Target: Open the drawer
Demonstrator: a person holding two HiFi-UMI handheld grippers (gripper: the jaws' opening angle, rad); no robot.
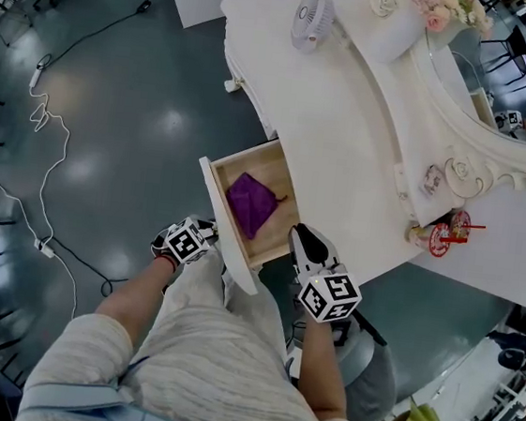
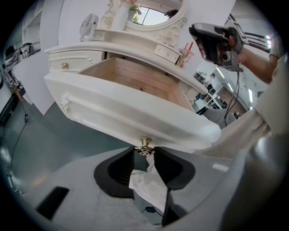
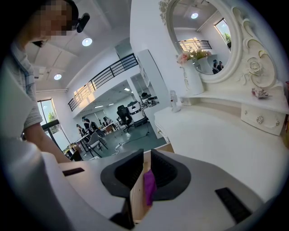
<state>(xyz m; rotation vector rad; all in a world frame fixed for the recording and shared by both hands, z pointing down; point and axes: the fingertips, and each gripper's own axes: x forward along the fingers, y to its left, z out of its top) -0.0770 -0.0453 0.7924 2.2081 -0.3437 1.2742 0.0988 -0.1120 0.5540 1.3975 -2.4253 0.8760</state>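
Left gripper view: the drawer (image 2: 135, 115) stands well out of the white dressing table (image 2: 113, 38), its wooden inside exposed. The left gripper (image 2: 146, 152) meets the drawer front from below, its jaws closed on the small brass knob (image 2: 146, 144), one pad on each side.

Head view: the drawer projects from the table's near edge toward the person's lap and holds a purple cloth (image 1: 251, 204). The right gripper (image 1: 302, 240) hovers just beside the drawer's right-hand wall. In the right gripper view its jaws stand a narrow slit apart, with only the drawer wall and the cloth seen through the slit, so it appears to hold nothing.

Step in hand: the pull on the knob, judged nearly complete. Any further travel calls for a straight draw in line with the drawer's sides, stopping short of the lap, and then parting the jaws to release the knob.

Farther out on the table top are a small fan (image 1: 313, 20) and a cup with a red label (image 1: 444, 237). Its print is too small to read, and no other writing is legible.
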